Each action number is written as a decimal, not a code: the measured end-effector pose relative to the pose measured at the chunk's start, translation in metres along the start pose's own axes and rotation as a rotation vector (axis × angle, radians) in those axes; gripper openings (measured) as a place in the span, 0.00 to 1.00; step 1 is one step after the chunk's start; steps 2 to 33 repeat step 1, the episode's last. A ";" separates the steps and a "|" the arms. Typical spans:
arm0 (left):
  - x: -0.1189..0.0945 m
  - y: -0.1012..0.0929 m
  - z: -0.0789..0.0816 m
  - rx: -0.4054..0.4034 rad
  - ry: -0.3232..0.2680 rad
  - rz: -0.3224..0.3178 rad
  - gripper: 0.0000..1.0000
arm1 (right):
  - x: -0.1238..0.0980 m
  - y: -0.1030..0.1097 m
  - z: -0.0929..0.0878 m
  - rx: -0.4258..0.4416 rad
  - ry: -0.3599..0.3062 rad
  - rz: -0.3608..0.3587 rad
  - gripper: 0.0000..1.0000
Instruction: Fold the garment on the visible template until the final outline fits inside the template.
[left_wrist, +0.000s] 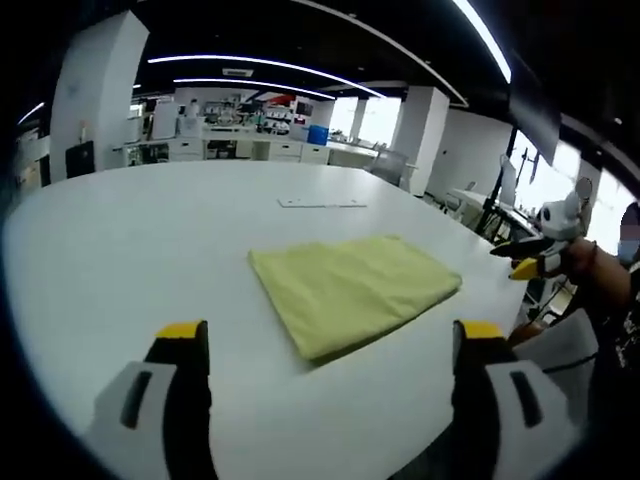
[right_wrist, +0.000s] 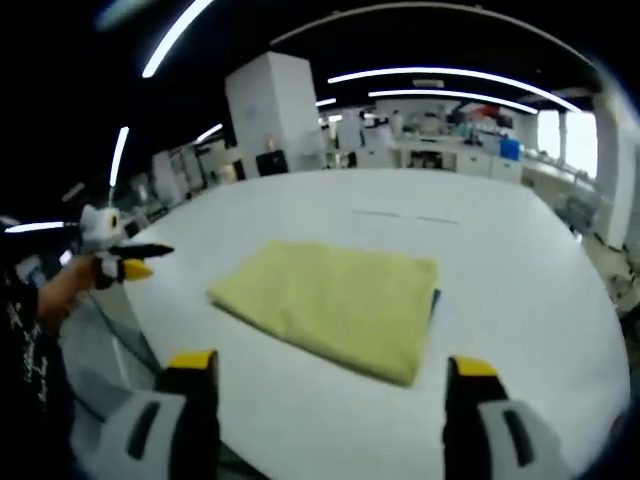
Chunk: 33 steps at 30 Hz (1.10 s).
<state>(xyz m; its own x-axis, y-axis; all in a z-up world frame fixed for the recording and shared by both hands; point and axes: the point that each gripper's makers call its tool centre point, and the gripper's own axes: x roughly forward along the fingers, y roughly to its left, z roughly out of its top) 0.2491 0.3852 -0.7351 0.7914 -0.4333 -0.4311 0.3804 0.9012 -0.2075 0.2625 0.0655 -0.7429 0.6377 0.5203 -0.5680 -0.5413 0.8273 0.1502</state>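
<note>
Just ahead of both wide-open grippers, left gripper (left_wrist: 330, 345) and right gripper (right_wrist: 330, 375), lies the folded yellow garment (left_wrist: 352, 290) on the white table (left_wrist: 130, 230), untouched

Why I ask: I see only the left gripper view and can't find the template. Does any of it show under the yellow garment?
Observer: In the right gripper view a thin blue sliver peeks from under one edge of the garment; I can't tell if it's the template.
Operator: Is the right gripper holding anything?
Observer: No, the right gripper has its fingers apart, empty, short of the garment.
</note>
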 end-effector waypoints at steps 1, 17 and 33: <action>0.000 0.000 -0.001 0.005 0.004 -0.001 0.99 | 0.000 -0.001 0.001 0.008 -0.005 -0.001 0.95; 0.000 0.000 -0.001 0.005 0.004 -0.001 0.99 | 0.000 -0.001 0.001 0.008 -0.005 -0.001 0.95; 0.000 0.000 -0.001 0.005 0.004 -0.001 0.99 | 0.000 -0.001 0.001 0.008 -0.005 -0.001 0.95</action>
